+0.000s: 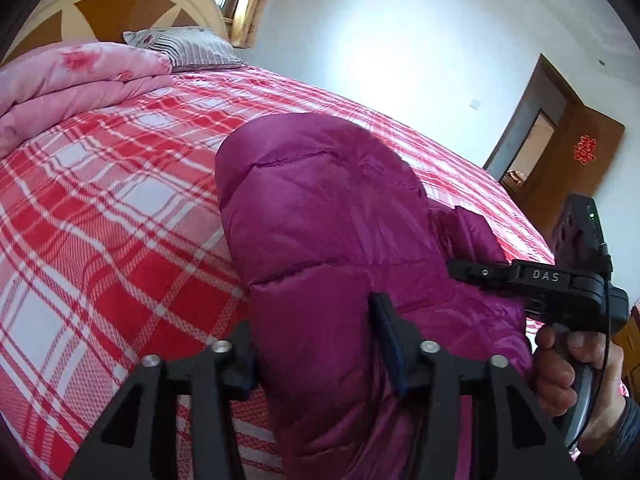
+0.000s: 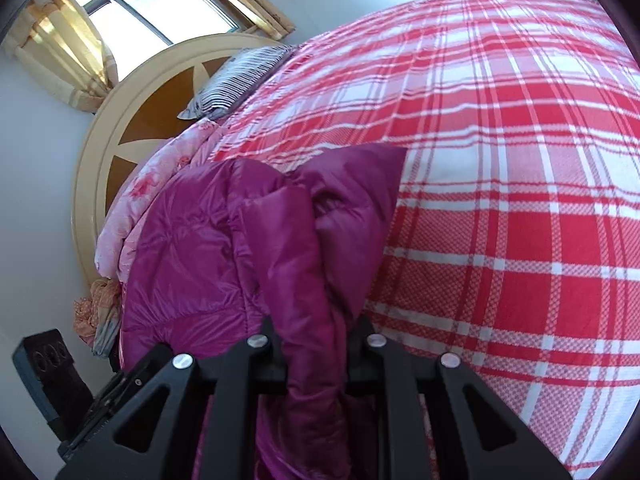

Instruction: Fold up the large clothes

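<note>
Puffer jacket [image 1: 332, 216], magenta, quilted, lies bunched on the bed near its front edge, on the red-and-white plaid bedspread [image 1: 112, 208].

Left gripper [image 1: 316, 344]: jaws apart, a thick fold of the jacket between them. The right-hand finger [image 1: 386, 336] lies against the fabric; the left-hand one is mostly hidden behind the bulge, so whether both pads press is unclear. Reads as a loose straddle, not a clamp.

Right gripper [image 2: 316, 344]: jaws narrow, pinched on a gathered strip of jacket that runs straight down between the fingers. Clamped on the jacket. In the left wrist view the right gripper [image 1: 480, 274] comes in from the right side, its tips on the jacket's edge, a person's hand [image 1: 576, 368] wrapped round its handle.

Both grippers tilt down at the bed, on the same garment, close together.

Surroundings:
- folded pink floral quilt [image 1: 68, 88] at the head end, well apart from the jacket in the left view
- striped pillow [image 1: 188, 46] behind it, against the arched headboard [image 1: 108, 4]
- window with yellow curtains [image 2: 156, 4] above the headboard
- brown door [image 1: 576, 160] with a red ornament on the far wall
- crumpled orange-patterned cloth [image 2: 98, 308] beside the bed, at the quilt's lower end
</note>
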`<state>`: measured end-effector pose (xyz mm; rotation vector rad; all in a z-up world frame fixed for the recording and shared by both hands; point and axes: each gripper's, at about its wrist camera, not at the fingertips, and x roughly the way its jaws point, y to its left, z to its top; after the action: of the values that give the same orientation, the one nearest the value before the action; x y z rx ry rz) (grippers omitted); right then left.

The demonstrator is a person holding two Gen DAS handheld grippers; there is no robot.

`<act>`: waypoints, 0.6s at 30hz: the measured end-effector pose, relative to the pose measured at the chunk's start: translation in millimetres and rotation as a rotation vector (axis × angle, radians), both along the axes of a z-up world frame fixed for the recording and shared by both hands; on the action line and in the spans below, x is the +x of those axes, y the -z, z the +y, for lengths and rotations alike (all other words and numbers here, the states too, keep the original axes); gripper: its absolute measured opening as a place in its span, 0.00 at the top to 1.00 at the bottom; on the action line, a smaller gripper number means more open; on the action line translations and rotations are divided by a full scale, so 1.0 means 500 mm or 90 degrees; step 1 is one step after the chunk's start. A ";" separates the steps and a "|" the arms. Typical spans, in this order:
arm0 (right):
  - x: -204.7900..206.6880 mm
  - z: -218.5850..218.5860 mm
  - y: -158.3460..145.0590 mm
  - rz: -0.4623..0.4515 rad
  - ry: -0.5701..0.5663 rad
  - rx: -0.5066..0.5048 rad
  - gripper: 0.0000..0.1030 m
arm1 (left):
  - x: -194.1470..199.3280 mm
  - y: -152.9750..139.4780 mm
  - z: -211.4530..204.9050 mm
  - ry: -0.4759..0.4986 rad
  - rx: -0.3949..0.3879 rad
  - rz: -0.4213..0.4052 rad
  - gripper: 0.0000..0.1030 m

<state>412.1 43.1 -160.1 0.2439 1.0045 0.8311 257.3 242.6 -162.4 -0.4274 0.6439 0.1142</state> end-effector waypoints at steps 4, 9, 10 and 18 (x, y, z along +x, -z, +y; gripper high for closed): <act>0.003 0.003 0.014 0.008 0.005 -0.013 0.80 | -0.002 0.004 -0.014 -0.001 0.008 0.003 0.42; 0.010 -0.002 0.030 0.025 0.011 -0.015 0.78 | 0.009 0.016 -0.011 -0.005 0.017 0.007 0.38; 0.011 -0.001 0.030 0.025 0.011 -0.017 0.78 | 0.009 0.018 -0.010 -0.007 0.018 0.007 0.36; 0.001 0.006 0.025 0.010 0.018 -0.067 0.54 | -0.014 -0.023 -0.013 -0.036 0.044 0.027 0.32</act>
<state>412.5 46.3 -172.5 0.1738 1.0535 0.7486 250.1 236.0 -150.9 -0.3779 0.6683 0.1985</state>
